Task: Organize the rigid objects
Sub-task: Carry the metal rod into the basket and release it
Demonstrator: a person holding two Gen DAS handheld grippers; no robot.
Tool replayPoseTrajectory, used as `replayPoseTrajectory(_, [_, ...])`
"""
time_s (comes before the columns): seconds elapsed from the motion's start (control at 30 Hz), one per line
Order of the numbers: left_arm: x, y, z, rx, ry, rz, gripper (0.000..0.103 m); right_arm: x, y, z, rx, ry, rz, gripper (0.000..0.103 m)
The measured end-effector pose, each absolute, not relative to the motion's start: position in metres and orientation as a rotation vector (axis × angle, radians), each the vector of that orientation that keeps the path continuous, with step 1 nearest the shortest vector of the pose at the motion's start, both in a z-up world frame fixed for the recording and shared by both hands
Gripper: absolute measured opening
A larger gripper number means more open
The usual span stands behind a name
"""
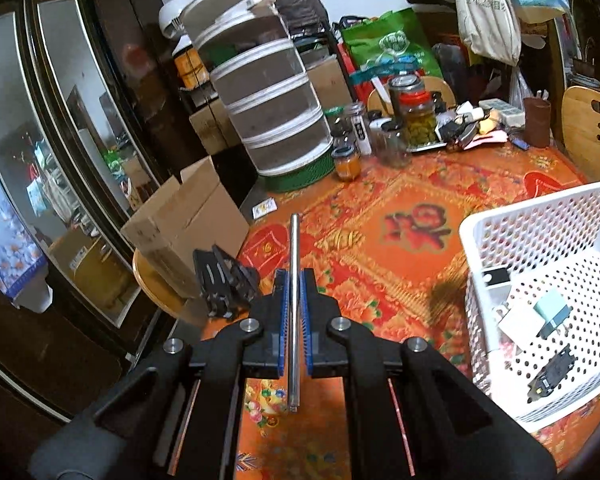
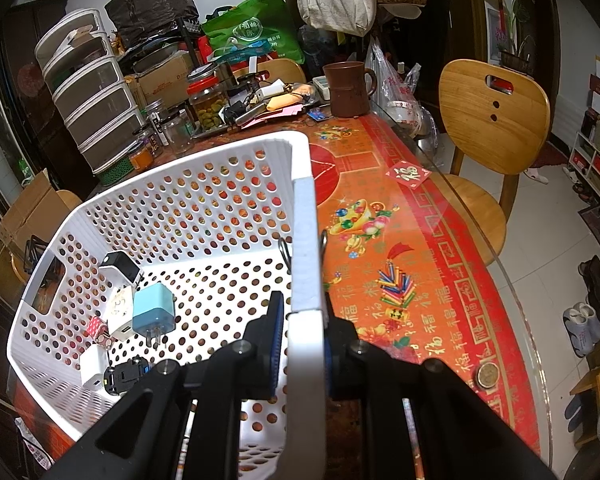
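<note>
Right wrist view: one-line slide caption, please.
Right gripper clamps the white basket rim; chargers lie inside.

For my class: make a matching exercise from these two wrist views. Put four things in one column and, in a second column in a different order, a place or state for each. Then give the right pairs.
Things
1. metal rod
2. basket
3. blue charger
4. coin

Places or states
A. lying inside the basket
B. on the tablecloth near the table's edge
C. clamped in the left gripper
D. rim between the right gripper's fingers

Pairs: 1-C, 2-D, 3-A, 4-B
</note>
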State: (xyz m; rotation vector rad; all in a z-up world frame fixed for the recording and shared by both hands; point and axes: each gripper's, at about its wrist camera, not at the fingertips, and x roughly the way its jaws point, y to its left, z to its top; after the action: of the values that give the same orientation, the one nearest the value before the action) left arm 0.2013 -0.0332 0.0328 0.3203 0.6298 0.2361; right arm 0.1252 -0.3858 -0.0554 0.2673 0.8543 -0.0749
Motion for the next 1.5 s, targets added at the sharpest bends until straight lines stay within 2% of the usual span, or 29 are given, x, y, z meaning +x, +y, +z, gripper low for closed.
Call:
replayPoseTrajectory(0.37, [0.189, -0.097, 0.058, 0.372, 0.579, 0.168, 0.005, 0.125, -0.386, -0.055, 0.269, 0.854, -0.074, 0.015])
replayPoseTrajectory(0.67, [0.194, -0.154, 0.053, 0.424, 0.580, 0.089, 0.005, 0.125, -0.385, -0.054, 0.268, 0.852, -0.071, 0.016])
replayPoseTrajectory(0.87, [0.203, -0.188, 0.035, 0.439, 0.630, 0.026, 0.005, 0.125, -0.385, -0.054, 0.270, 0.852, -0.071, 0.016])
replayPoseTrajectory(1.2, [0.235, -0.229, -0.035, 0.462, 0.814, -0.088, 0.005, 0.126, -0.383, -0.051, 0.276, 0.851, -0.069, 0.016])
replayPoseTrajectory(1.5, [0.242, -0.225, -0.055, 0.460, 0.828, -0.065, 0.006, 0.126, -0.384, -0.051, 0.281, 0.850, -0.067, 0.016])
